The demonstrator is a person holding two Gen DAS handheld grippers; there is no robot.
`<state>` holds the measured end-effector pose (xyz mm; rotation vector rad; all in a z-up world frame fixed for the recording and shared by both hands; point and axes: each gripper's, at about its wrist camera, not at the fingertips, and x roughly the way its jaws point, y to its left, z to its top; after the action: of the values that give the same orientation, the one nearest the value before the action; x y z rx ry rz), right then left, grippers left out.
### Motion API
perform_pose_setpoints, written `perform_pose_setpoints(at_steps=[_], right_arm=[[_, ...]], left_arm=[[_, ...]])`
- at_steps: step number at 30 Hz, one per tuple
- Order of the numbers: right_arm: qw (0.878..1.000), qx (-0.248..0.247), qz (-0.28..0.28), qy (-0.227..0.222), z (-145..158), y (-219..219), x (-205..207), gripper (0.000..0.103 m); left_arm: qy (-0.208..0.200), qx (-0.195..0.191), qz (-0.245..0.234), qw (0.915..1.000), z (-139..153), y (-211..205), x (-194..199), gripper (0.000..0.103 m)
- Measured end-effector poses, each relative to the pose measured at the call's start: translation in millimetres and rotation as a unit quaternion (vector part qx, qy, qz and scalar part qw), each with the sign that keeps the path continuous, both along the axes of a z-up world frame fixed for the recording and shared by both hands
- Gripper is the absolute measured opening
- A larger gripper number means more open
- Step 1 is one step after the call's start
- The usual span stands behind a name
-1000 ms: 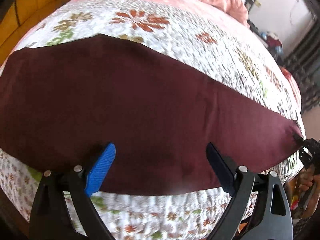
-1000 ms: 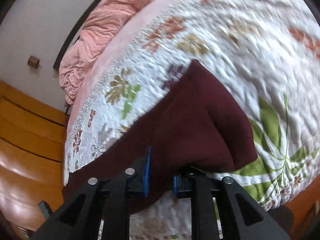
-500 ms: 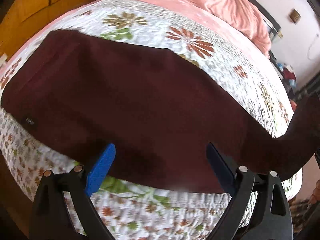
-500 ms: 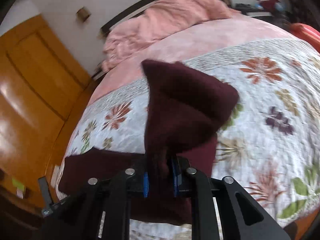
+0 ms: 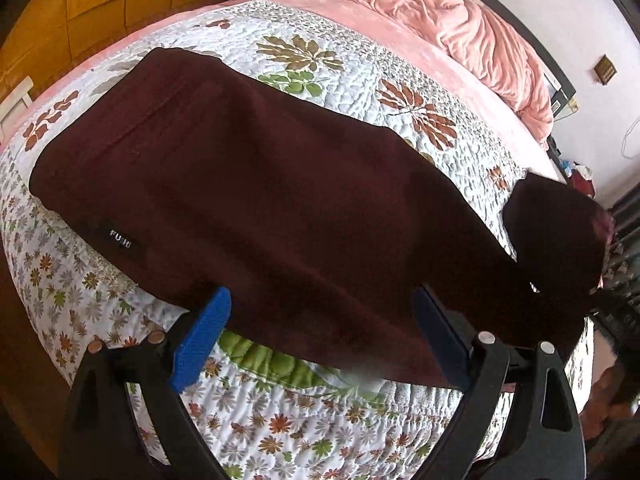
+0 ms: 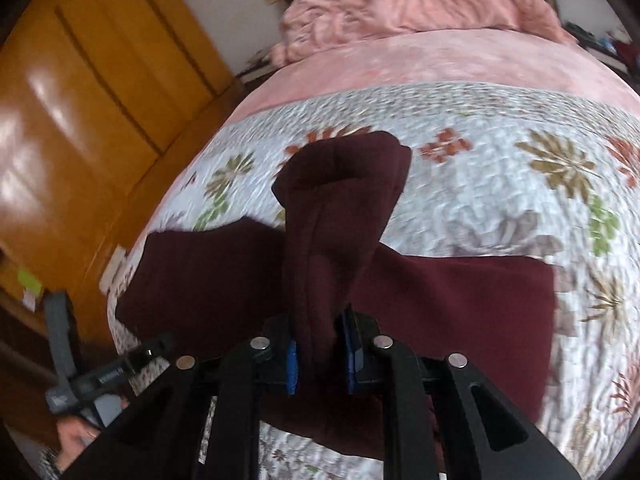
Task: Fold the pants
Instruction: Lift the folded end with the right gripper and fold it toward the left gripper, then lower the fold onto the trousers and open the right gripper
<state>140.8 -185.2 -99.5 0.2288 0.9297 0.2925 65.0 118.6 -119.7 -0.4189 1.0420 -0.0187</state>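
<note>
Dark maroon pants (image 5: 260, 200) lie lengthwise across the floral quilt, with a small label (image 5: 120, 244) near the left end. My left gripper (image 5: 320, 344) is open and empty, its blue pads hovering over the pants' near edge. My right gripper (image 6: 320, 360) is shut on the pants' leg end (image 6: 336, 208), which is lifted off the bed and stands up between the jaws. The raised end shows at the right of the left wrist view (image 5: 556, 232). The rest of the pants (image 6: 460, 300) lie flat below it.
The floral quilt (image 5: 360, 424) covers the bed, with a pink sheet (image 6: 440, 60) and a bunched pink blanket (image 5: 460, 20) at the head. A wooden door (image 6: 100, 80) and wooden panels (image 5: 80, 8) stand to the left. The other hand-held gripper (image 6: 100, 380) shows at lower left.
My right gripper has lifted the leg end off the bed and carried it leftward over the pants. My left gripper stayed open and shifted left along the near edge.
</note>
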Motion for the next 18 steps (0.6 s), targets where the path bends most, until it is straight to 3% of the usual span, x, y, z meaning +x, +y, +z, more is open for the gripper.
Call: perform_pose_setpoints(at_steps=[7,8,9,11,14,18], right_arm=[[0.997,-0.056,0.055,0.008,-43.6,50.9,-3.0,0.023],[0.997,-0.056,0.06,0.013,-48.0,52.6,-3.4,0.029],[0.996,-0.049,0.066,0.019,-52.4,52.7,-4.2,0.043],[0.996,-0.006,0.082,0.037,-56.7,49.3,-5.6,0.061],[0.992,0.057,0.097,0.053,-52.9,39.5,-10.4,0.067],[0.987,0.126,0.088,0.039,-25.1,0.0,-23.8,0.073]], left_arm=[[-0.004,0.003,0.005,1.0,4.2,3.5,-3.5,0.092],[-0.003,0.004,0.005,1.0,4.4,3.9,-3.6,0.092],[-0.003,0.004,0.005,1.0,4.6,4.3,-3.9,0.092],[-0.003,0.005,0.007,1.0,5.6,4.7,-3.6,0.092],[-0.005,0.004,0.006,1.0,9.5,2.9,-1.7,0.092],[-0.026,0.014,-0.01,0.9995,25.9,-9.5,0.7,0.092]])
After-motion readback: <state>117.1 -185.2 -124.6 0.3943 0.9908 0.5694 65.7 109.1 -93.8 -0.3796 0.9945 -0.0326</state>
